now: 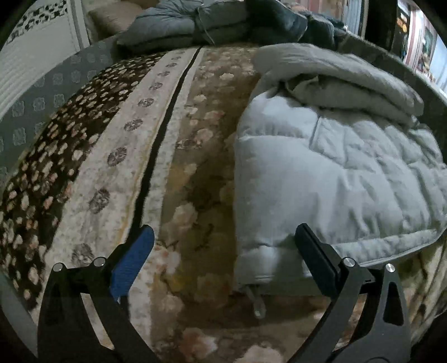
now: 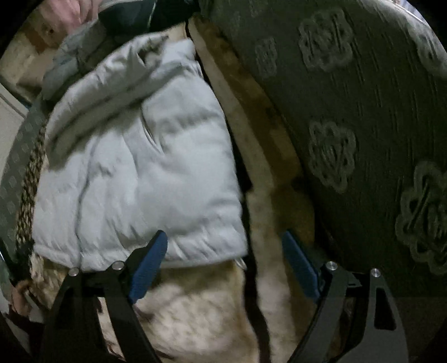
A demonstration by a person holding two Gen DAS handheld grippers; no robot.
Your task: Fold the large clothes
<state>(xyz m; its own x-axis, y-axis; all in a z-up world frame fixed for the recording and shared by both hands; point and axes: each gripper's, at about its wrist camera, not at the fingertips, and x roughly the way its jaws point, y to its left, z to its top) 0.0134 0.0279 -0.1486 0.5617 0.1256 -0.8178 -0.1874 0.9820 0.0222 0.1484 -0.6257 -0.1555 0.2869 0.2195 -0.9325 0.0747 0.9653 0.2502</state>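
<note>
One pale grey puffer jacket (image 1: 335, 173) is being kept folded on the patterned blanket (image 1: 117, 167), long axis running away from the cameras. Both grippers, left gripper (image 1: 223, 248) and right gripper (image 2: 223, 257), are being angled steeply down, jaws spread wide, nothing gripped.

My right camera view is smeared, so the puffy jacket (image 2: 134, 167) looks fuzzy. In my left view, the jacket (image 1: 335, 173) runs off the right edge. The dark pile of clothes (image 1: 223, 22) at the top is cut off too.
</note>
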